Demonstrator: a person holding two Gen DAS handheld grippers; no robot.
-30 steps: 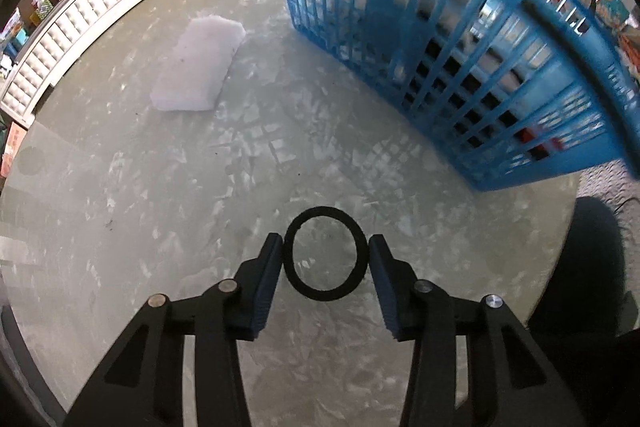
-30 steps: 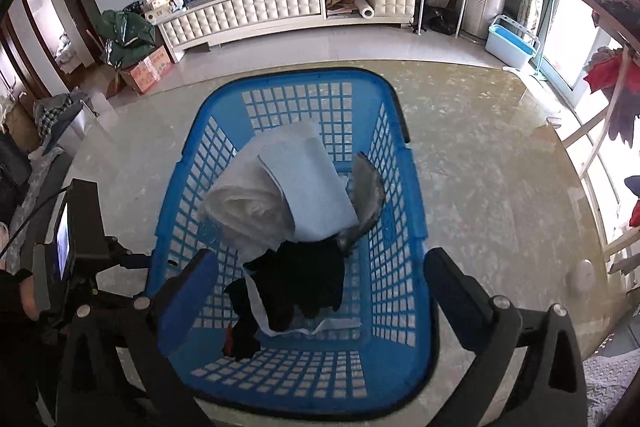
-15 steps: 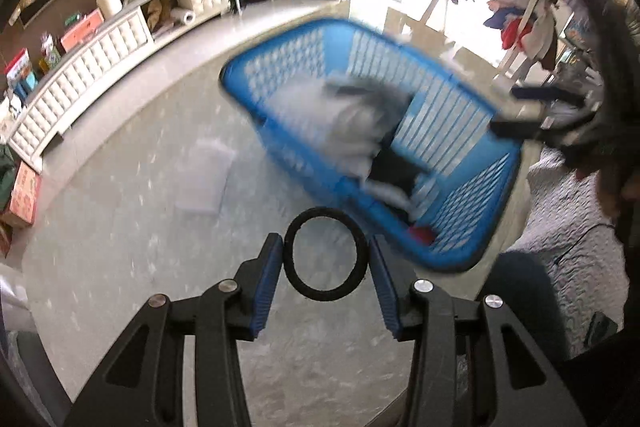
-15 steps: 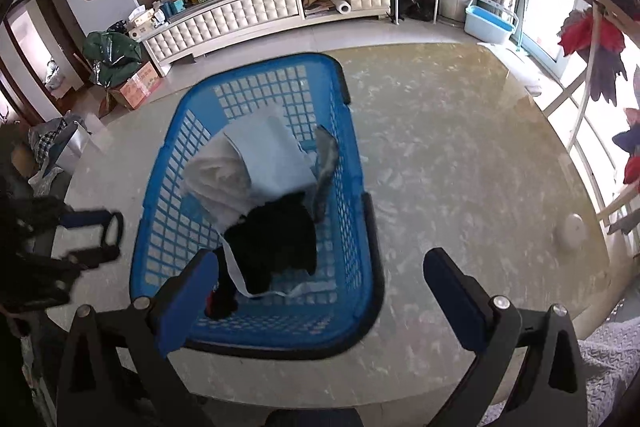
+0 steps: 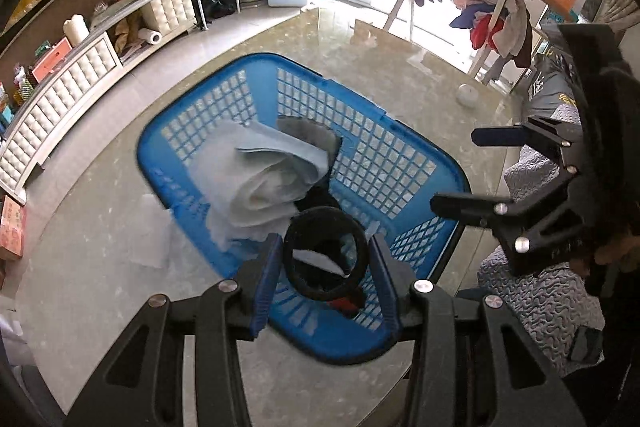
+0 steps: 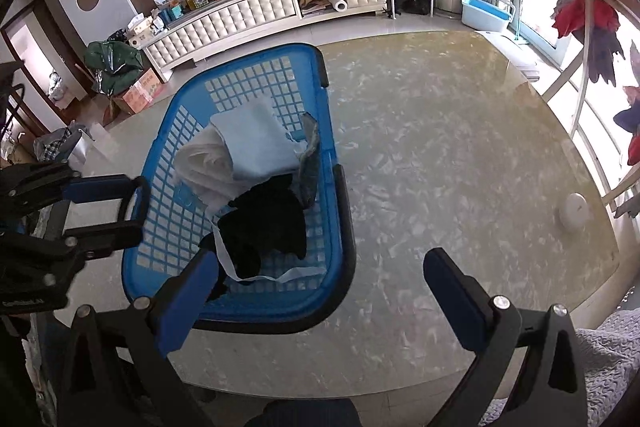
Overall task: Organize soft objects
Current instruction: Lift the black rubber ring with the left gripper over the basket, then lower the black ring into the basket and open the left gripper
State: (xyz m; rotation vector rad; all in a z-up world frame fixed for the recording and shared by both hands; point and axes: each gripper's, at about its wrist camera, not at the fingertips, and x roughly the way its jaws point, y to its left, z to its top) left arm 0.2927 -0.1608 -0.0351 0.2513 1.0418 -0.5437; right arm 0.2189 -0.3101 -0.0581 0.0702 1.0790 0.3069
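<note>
My left gripper [image 5: 326,241] is shut on a black elastic ring [image 5: 324,213], pinched by its sides between the blue pads. It hangs above the near end of the blue laundry basket [image 5: 400,155]. Inside lie a rolled white towel [image 5: 260,183], a light-blue cloth [image 5: 288,151], a grey cloth [image 5: 308,135] and a black garment [image 6: 268,223]. In the right wrist view the left gripper [image 6: 128,207] and the ring [image 6: 142,195] sit by the basket's [image 6: 256,83] left rim. My right gripper [image 6: 322,259] stands open and holds nothing, above the basket's near right corner.
A flat white cloth [image 5: 154,239] lies on the marble table left of the basket. A small white round object [image 6: 575,211] sits near the table's right edge. Grey quilted fabric [image 5: 540,307] lies beyond the near edge. A white cabinet and shelves line the far wall.
My left gripper has lifted the black ring off the table and carried it over the basket. My right gripper has drifted right, so the basket sits further left in its view.
</note>
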